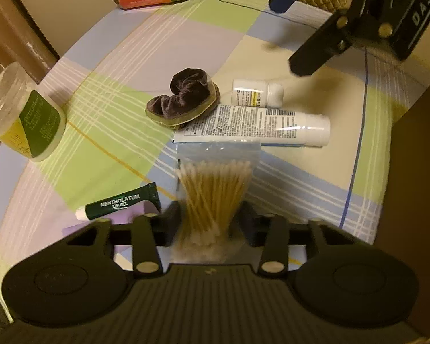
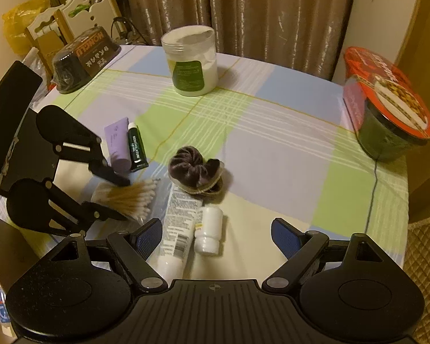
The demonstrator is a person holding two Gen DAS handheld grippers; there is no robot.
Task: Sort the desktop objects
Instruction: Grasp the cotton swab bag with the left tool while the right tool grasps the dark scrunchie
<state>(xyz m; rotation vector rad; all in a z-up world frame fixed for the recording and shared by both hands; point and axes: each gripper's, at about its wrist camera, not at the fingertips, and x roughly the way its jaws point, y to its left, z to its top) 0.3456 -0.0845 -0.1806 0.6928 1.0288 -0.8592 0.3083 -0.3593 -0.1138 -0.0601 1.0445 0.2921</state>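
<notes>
Your left hand-held gripper point(image 1: 207, 215) is pinching the clear zip bag of wooden-stick cotton swabs point(image 1: 213, 189) across the middle of the bundle; the swabs' long axis runs straight along the fingers, with the bag's zip end pointing forward toward the white squeeze tube with printed text point(image 1: 255, 126). That tube lies crosswise just past the bag, cap end to your right, and the small white pill bottle point(image 1: 256, 93) lies on its side beside it. The dark brown velvet scrunchie point(image 1: 183, 97) sits against the tube's flat end. Left of the bag, the dark green lip gel tube point(image 1: 120, 203) rests on the checked desk point(image 1: 106, 114) cloth. Your right hand-held gripper point(image 2: 216, 236) hangs spread wide above the pill bottle and tube, holding nothing.
</notes>
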